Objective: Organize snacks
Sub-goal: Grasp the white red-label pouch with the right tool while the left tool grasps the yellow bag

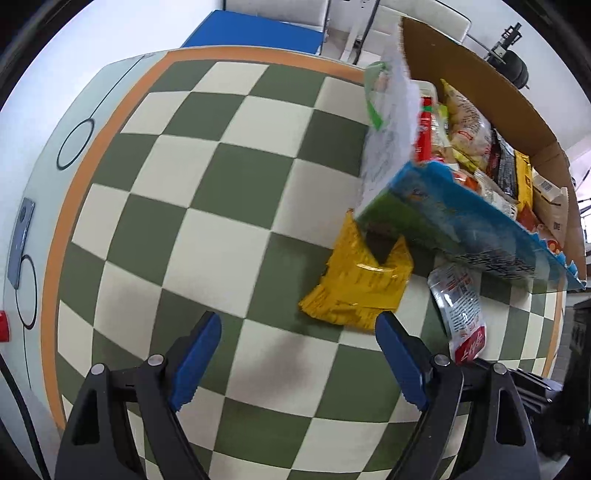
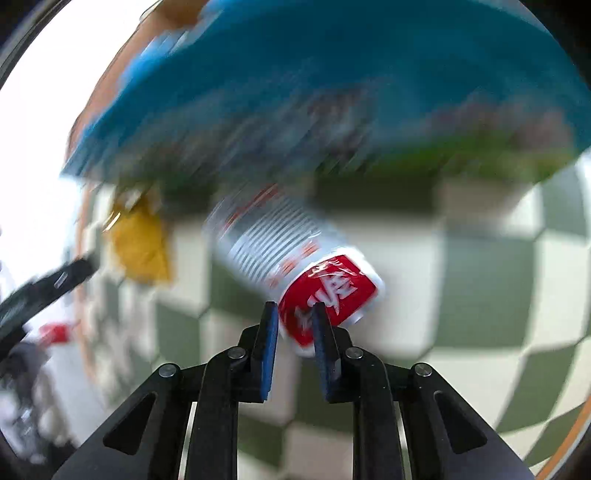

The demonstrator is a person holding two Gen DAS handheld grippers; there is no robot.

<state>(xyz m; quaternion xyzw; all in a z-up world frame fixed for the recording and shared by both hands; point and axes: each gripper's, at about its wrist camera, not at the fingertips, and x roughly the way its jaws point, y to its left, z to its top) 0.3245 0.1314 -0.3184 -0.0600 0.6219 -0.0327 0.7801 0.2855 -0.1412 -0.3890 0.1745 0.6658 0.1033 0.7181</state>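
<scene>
My right gripper [image 2: 294,314] is shut on the red end of a silver and red snack packet [image 2: 295,258]; the packet also shows in the left wrist view [image 1: 461,310], held just above the table. A yellow snack packet [image 1: 358,291] lies on the checkered cloth, partly under a large blue snack bag [image 1: 461,225] that leans out of a cardboard box [image 1: 491,99] full of snacks. My left gripper [image 1: 297,328] is open and empty, just short of the yellow packet. In the blurred right wrist view the blue bag [image 2: 332,92] fills the top and the yellow packet [image 2: 142,247] lies at left.
A green and cream checkered cloth [image 1: 207,206] with an orange border covers the table. A white and green bag [image 1: 388,110] stands at the box's near end. A blue surface [image 1: 255,33] and white chairs are beyond the table's far edge.
</scene>
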